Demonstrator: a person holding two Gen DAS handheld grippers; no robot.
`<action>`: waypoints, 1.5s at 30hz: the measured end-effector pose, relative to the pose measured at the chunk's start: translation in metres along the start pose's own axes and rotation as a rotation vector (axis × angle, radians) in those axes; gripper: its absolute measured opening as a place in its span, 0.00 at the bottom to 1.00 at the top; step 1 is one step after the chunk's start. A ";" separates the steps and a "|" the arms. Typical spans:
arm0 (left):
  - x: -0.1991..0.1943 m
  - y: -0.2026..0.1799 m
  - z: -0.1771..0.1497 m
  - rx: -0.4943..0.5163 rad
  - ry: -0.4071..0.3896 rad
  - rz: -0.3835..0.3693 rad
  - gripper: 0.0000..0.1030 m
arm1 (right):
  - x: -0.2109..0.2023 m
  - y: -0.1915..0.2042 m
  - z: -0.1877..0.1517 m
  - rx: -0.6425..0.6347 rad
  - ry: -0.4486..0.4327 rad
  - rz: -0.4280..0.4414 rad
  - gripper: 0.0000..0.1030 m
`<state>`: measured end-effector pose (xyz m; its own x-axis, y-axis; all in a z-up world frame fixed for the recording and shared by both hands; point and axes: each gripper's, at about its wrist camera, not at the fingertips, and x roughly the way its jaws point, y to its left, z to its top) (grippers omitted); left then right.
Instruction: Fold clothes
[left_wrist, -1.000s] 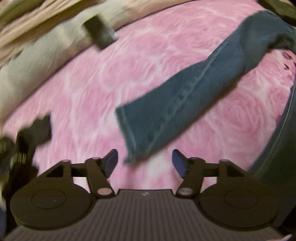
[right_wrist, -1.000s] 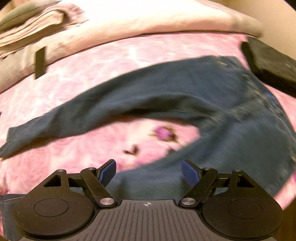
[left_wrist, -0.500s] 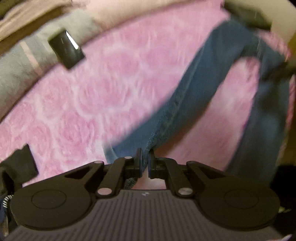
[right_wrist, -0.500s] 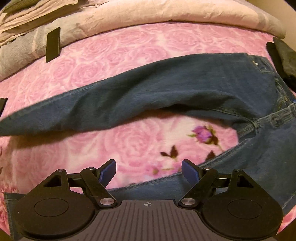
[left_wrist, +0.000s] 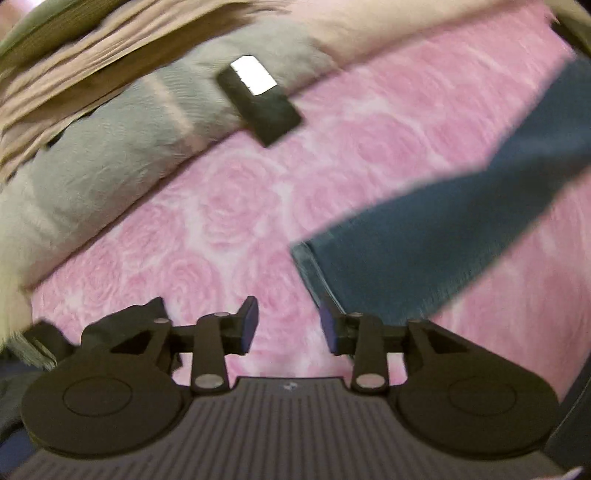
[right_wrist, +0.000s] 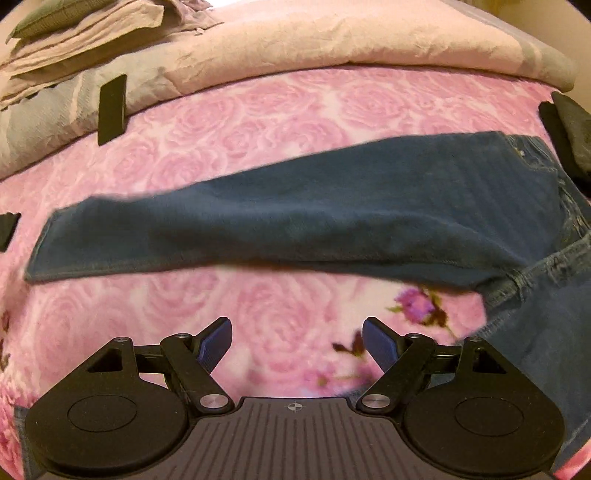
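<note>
- Left wrist view: the left gripper (left_wrist: 289, 328) hangs over the sheet (left_wrist: 229, 206) with its jaws opening; only pink fabric shows between the pads, so nothing is held.
- The jeans (left_wrist: 436, 243) lie at 2 o'clock from the jaws. The leg's hem (left_wrist: 308, 273) sits just beside the right-hand pad; whether it touches is unclear in the blur.
- Step in hand, as judged: the far leg is laid out straight, and the release is under way. Let the jaws part fully before lifting away, so the hem does not drag and skew.
- A dark phone-like slab (left_wrist: 258, 101) lies at 12 o'clock on the edge of a grey blanket (left_wrist: 110, 147).
- A dark crumpled item (left_wrist: 122, 321) sits at 9 o'clock, behind the left finger; its kind is not clear.
- Right wrist view: the right gripper (right_wrist: 297, 341) stands wide and empty above bare sheet.
- The far leg runs from 10 o'clock to 2 o'clock, flat. The crotch seam (right_wrist: 517, 280) lies at 2 o'clock. The second leg drops past 4 o'clock, partly under the gripper body.
- Next move, as judged: grasp the near leg at its hem or seam and bring it edge to edge over the far leg.
- Surface: a soft rose-print sheet over a bed; it yields, so press creases lightly.
- Room: folded beige bedding (right_wrist: 332, 40) lines the far edge from 11 to 1 o'clock. A dark garment (right_wrist: 569, 129) lies at 3 o'clock.
</note>
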<state>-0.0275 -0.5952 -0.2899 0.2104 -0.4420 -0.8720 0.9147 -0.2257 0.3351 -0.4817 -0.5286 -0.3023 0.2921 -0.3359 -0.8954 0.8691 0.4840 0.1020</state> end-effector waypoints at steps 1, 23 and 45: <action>-0.001 -0.016 -0.010 0.088 -0.017 0.007 0.39 | 0.001 -0.003 -0.004 0.003 0.010 -0.007 0.78; -0.017 -0.094 -0.094 0.572 -0.011 -0.089 0.03 | -0.011 -0.033 -0.015 0.076 0.021 -0.123 0.78; -0.036 -0.160 -0.084 0.492 0.088 -0.124 0.12 | -0.007 -0.153 -0.078 0.417 0.134 -0.122 0.78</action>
<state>-0.1522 -0.4704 -0.3416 0.1584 -0.3166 -0.9352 0.6684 -0.6628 0.3376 -0.6473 -0.5374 -0.3452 0.1477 -0.2496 -0.9570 0.9884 0.0711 0.1339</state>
